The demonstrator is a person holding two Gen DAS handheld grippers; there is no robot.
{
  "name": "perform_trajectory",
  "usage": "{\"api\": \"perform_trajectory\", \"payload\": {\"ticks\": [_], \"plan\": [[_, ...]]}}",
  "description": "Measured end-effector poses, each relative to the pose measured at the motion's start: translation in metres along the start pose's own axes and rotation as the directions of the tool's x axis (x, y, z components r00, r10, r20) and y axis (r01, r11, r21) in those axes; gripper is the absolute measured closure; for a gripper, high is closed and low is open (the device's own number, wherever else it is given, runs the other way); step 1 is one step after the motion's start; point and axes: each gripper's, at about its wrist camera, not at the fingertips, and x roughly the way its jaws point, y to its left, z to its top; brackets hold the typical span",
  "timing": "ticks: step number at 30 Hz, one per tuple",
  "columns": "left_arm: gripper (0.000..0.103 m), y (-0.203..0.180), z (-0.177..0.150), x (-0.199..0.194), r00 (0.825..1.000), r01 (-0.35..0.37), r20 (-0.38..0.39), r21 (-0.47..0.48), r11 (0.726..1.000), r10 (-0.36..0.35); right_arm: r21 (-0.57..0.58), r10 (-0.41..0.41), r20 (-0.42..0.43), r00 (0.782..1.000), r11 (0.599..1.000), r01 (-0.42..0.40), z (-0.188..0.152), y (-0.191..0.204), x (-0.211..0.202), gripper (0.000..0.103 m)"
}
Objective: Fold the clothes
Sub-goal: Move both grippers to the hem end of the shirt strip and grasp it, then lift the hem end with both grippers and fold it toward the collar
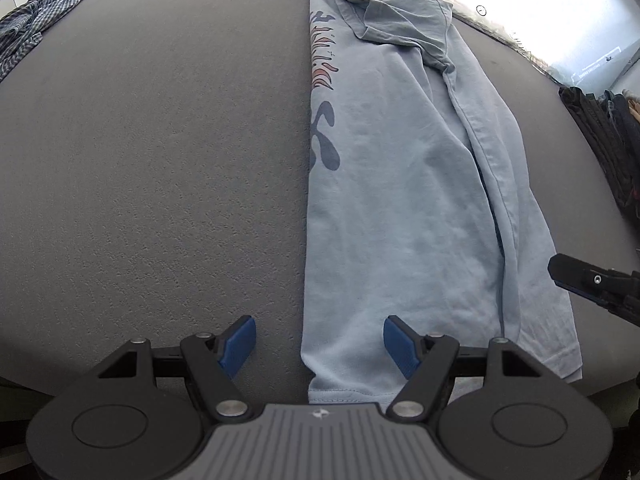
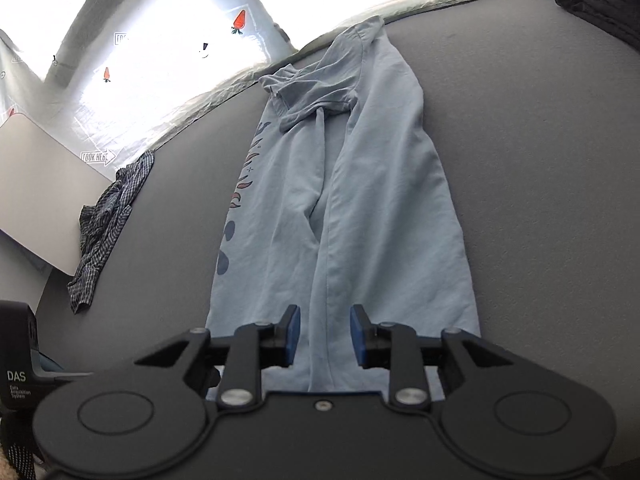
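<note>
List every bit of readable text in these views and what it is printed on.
"DAS" with "Data Acquisition System" beneath: black device.
"LOOK HERE" in an arrow: white sheet.
Print on the light blue shirt: folded over, unreadable.
Other marks on the sheet: too blurred.

light blue t-shirt (image 1: 400, 200) folded into a long strip on a grey table (image 1: 160, 160), left gripper (image 1: 319, 346) open at its near end

the shirt runs lengthwise away from the camera, its left side a straight fold with part of a dark blue and orange print (image 1: 324, 112) showing along it, one sleeve (image 1: 404, 28) folded over at the far end. the gripper's blue pads (image 1: 239, 344) stand wide apart, one over bare table, the other over the shirt's hem. the right gripper (image 1: 592, 282) pokes in at the right edge, just beside the shirt; whether it is open cannot be told here. a checked garment (image 1: 32, 28) lies at the far left corner, and dark clothes (image 1: 604, 132) are stacked at the right edge.
</note>
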Motion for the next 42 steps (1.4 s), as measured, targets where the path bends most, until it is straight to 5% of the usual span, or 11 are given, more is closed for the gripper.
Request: {"api": "perform_trajectory", "payload": {"ticks": [5,9,11,13,17,26,29,34,39,42], "plan": [[0.035,-0.001,-0.004,0.001,1.0,0.022,-0.022,0.016,1.0,-0.022,0.037,-0.175,-0.012,0.985,0.984,0.175,-0.004,-0.027,0.002,0.074],[0.042,-0.002,-0.007,0.002,0.998,0.037,-0.042,0.029,0.999,-0.036,0.02,-0.196,-0.063,0.979,0.98,0.198,-0.018,-0.035,0.007,0.071],[0.055,-0.003,-0.009,0.001,0.998,0.035,-0.062,0.031,0.999,-0.033,0.01,-0.182,-0.077,0.98,0.983,0.183,-0.02,-0.036,0.006,0.078],[0.1,-0.003,-0.011,0.0,0.996,0.04,-0.078,0.025,0.999,-0.038,0.014,-0.143,-0.086,0.986,0.989,0.145,-0.02,-0.037,0.003,0.1],[0.1,0.006,-0.007,0.004,0.99,0.074,-0.118,-0.024,0.997,-0.077,0.071,-0.097,-0.069,0.993,0.992,0.102,-0.02,-0.039,-0.017,0.101],[0.093,0.026,0.001,0.011,0.965,0.143,-0.2,-0.133,0.981,-0.168,0.156,-0.14,-0.163,0.977,0.974,0.166,-0.023,-0.061,-0.006,0.094],[0.09,0.025,0.003,0.013,0.961,0.155,-0.214,-0.119,0.981,-0.178,0.165,-0.122,-0.167,0.978,0.975,0.15,-0.023,-0.062,-0.006,0.09],[0.068,0.021,0.003,0.014,0.938,0.191,-0.274,-0.101,0.976,-0.211,0.223,-0.068,-0.185,0.98,0.969,0.109,-0.027,-0.069,-0.011,0.084],[0.063,0.02,0.001,0.015,0.933,0.209,-0.282,-0.083,0.974,-0.224,0.269,-0.029,-0.184,0.983,0.96,0.079,-0.034,-0.074,-0.014,0.083],[0.069,0.016,0.0,0.014,0.938,0.195,-0.282,-0.043,0.98,-0.199,0.262,-0.016,-0.183,0.983,0.963,0.065,-0.035,-0.073,-0.014,0.088]]}}
